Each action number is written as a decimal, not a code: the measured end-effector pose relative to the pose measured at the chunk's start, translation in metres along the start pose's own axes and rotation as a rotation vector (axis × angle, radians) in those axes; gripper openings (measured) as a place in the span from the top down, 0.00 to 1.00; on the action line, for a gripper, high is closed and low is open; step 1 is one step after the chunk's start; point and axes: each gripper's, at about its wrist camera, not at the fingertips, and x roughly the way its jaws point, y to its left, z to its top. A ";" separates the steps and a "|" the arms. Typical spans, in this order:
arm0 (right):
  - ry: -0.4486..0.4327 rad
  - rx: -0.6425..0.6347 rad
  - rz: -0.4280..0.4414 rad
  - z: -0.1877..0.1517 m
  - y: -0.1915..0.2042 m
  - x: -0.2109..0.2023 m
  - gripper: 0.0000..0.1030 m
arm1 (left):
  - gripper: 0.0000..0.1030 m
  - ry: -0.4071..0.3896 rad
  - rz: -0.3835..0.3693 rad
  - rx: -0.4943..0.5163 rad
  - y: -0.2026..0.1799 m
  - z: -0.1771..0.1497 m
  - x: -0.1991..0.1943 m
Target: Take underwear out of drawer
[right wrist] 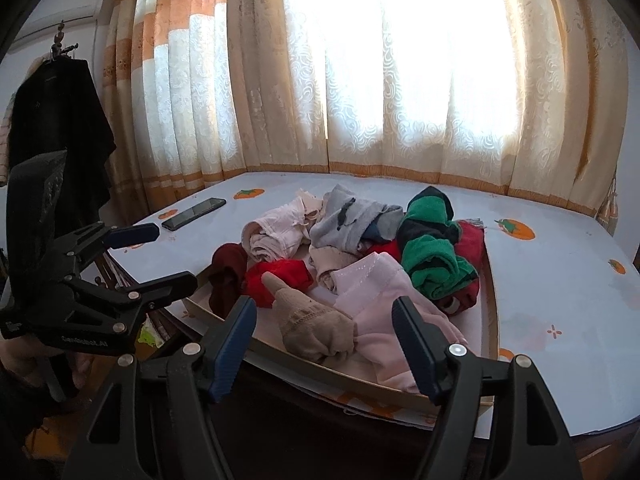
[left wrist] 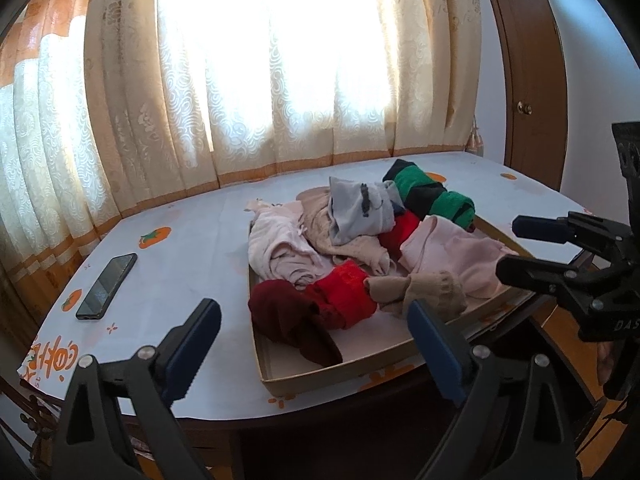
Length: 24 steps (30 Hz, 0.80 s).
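Observation:
A shallow tan drawer [left wrist: 320, 378] [right wrist: 493, 312] lies on the table, heaped with underwear and socks. Among them are a dark red piece [left wrist: 288, 320] [right wrist: 226, 276], a bright red one [left wrist: 346, 294] [right wrist: 280, 276], a beige sock [left wrist: 424, 290] [right wrist: 316, 326], a pale pink garment [left wrist: 452, 256] [right wrist: 384, 300], a grey piece [left wrist: 358, 212] [right wrist: 344, 220] and a green-and-black roll [left wrist: 432, 196] [right wrist: 430, 248]. My left gripper [left wrist: 316, 344] [right wrist: 156, 260] hangs open before the drawer's near left corner. My right gripper [right wrist: 326, 344] [left wrist: 520, 248] stands open at its near right side. Neither touches any cloth.
A black phone [left wrist: 106, 286] [right wrist: 194, 213] lies on the tablecloth [left wrist: 192, 240] left of the drawer. Curtains [left wrist: 240, 100] close off the far side. A brown door [left wrist: 532, 80] stands at the right, and a black garment [right wrist: 56, 132] hangs at the left.

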 end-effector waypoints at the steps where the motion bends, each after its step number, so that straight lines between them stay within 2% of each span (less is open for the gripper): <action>1: -0.003 0.000 -0.002 0.000 0.000 -0.002 0.30 | 0.07 -0.001 -0.002 -0.001 -0.001 0.000 -0.001; 11: -0.057 -0.004 -0.041 0.002 0.000 -0.016 0.28 | 0.07 -0.009 -0.012 -0.007 -0.004 0.000 -0.005; 24: -0.078 0.000 -0.050 0.006 -0.002 -0.022 0.26 | 0.06 -0.008 -0.022 -0.021 -0.006 0.004 -0.006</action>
